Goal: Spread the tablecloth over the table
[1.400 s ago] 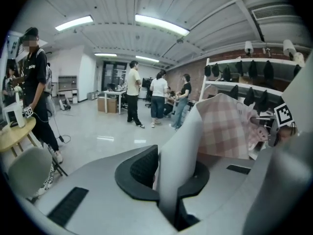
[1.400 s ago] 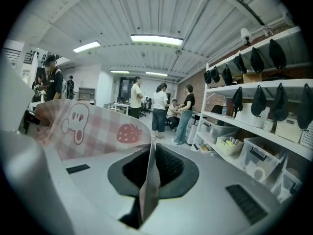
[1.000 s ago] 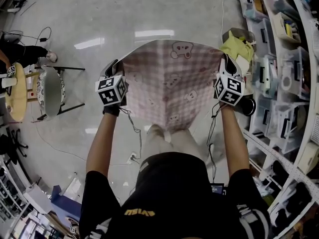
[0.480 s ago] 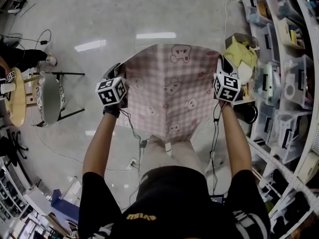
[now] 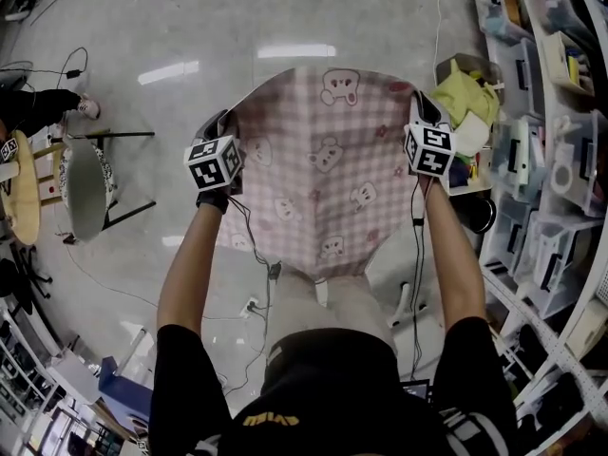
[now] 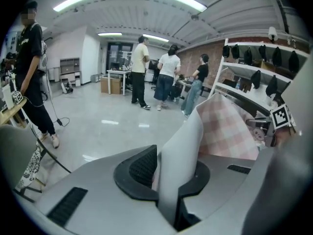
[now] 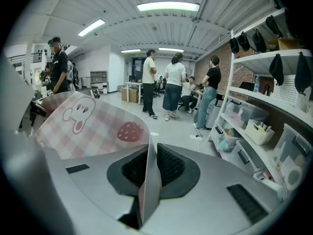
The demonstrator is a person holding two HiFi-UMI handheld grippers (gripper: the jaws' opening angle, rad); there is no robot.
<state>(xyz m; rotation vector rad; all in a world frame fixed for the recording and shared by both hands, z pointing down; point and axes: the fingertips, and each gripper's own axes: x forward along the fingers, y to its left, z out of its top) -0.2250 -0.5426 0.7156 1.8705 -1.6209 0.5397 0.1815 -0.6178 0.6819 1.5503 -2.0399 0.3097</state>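
Observation:
A pink checked tablecloth [image 5: 323, 160] with bear and strawberry prints is held out flat in the air in front of the person. My left gripper [image 5: 217, 133] is shut on its left edge, and the cloth [image 6: 183, 155] stands pinched between the dark pads. My right gripper [image 5: 424, 122] is shut on the right edge, where a thin fold of cloth [image 7: 149, 177] runs up between the pads. The cloth bows upward at its far edge and hangs down toward the person's legs. No table shows under the cloth.
Shelving with plastic bins [image 5: 541, 141] lines the right side, with a yellow-green bundle [image 5: 463, 98] next to my right gripper. A small chair [image 5: 90, 183] and a round wooden table [image 5: 21, 188] stand at the left. Cables [image 5: 256, 283] lie on the floor. Several people [image 7: 171, 84] stand far off.
Both grippers have come down and forward with the cloth, which now spreads wider and flatter. The jaws stay clamped on the two edges.

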